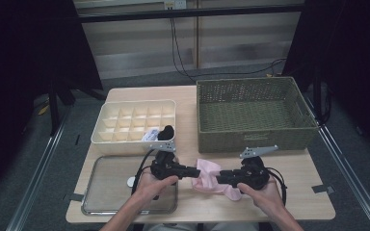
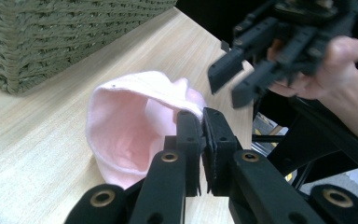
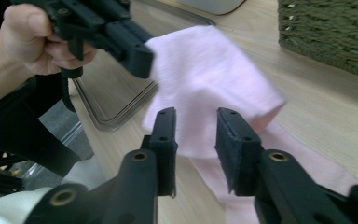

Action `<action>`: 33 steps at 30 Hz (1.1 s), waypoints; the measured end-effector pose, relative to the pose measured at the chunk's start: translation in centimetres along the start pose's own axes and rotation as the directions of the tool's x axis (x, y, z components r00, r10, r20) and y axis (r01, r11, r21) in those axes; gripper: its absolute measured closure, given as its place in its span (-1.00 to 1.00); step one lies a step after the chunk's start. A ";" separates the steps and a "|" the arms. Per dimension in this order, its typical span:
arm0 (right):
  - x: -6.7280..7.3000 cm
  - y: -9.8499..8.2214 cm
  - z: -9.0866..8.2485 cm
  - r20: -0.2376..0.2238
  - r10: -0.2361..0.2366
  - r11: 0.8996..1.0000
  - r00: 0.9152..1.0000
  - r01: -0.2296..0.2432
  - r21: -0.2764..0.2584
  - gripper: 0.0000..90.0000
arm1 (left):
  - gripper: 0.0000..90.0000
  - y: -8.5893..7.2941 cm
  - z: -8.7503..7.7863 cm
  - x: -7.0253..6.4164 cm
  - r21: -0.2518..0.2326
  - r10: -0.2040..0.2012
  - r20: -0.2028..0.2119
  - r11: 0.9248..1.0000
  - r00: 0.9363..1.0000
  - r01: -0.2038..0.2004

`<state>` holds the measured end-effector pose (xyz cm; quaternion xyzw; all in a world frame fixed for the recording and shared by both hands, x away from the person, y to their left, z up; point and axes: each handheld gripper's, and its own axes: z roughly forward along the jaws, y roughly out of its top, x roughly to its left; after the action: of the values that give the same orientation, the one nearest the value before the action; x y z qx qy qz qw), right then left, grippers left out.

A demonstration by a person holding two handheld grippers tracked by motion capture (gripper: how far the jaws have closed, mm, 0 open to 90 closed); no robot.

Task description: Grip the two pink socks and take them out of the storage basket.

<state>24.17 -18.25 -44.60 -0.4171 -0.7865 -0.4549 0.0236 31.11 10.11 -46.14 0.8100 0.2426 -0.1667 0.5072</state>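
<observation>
A pink sock [image 1: 207, 169] lies on the wooden table near its front edge, between my two grippers. My left gripper [image 1: 193, 172] comes from the left and is shut on the rim of the sock's cuff [image 2: 121, 123], lifting it so the opening gapes. In its own view the jaws [image 2: 201, 123] meet on the pink fabric. My right gripper [image 1: 219, 179] points left at the sock from the other side. Its jaws [image 3: 196, 126] stand apart, with pink fabric [image 3: 205, 70] hanging just beyond them and nothing pinched. The rest of the sock trails flat under the right gripper.
A woven olive basket [image 1: 255, 113] stands behind the sock at the right. A cream divided box [image 1: 135, 120] at the back left holds a black item [image 1: 166, 132] and a white one. A metal tray [image 1: 111, 185] lies at the front left, under the left hand.
</observation>
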 end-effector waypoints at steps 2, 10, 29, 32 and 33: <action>0.1 -0.1 0.6 -0.009 -0.007 1.000 1.000 0.007 0.014 0.42 | 0.91 0.1 0.3 0.1 0.000 -0.005 -0.007 1.000 1.000 0.005; 0.5 0.3 2.7 -0.002 -0.034 0.999 0.999 0.034 0.041 0.18 | 0.91 0.4 0.7 -0.5 -0.030 -0.002 -0.012 1.000 1.000 0.002; 0.2 -0.1 3.0 0.005 -0.028 0.998 1.000 0.028 0.061 0.79 | 0.64 0.3 0.6 -0.8 -0.031 -0.009 -0.028 0.999 1.000 0.008; -0.2 0.1 2.3 -0.001 -0.011 0.999 1.000 0.011 0.041 0.79 | 0.58 -0.1 -0.1 -0.5 -0.033 -0.006 -0.044 0.999 0.999 0.005; -0.3 0.1 2.2 0.000 0.001 0.999 1.000 -0.001 0.036 0.79 | 0.56 -0.2 -0.3 -0.3 -0.033 -0.015 -0.048 0.999 0.999 0.014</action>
<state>25.15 -16.80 -45.90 -0.4170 -0.7945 -0.4404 0.0312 30.71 10.34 -46.01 0.8036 0.2635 -0.1467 0.5131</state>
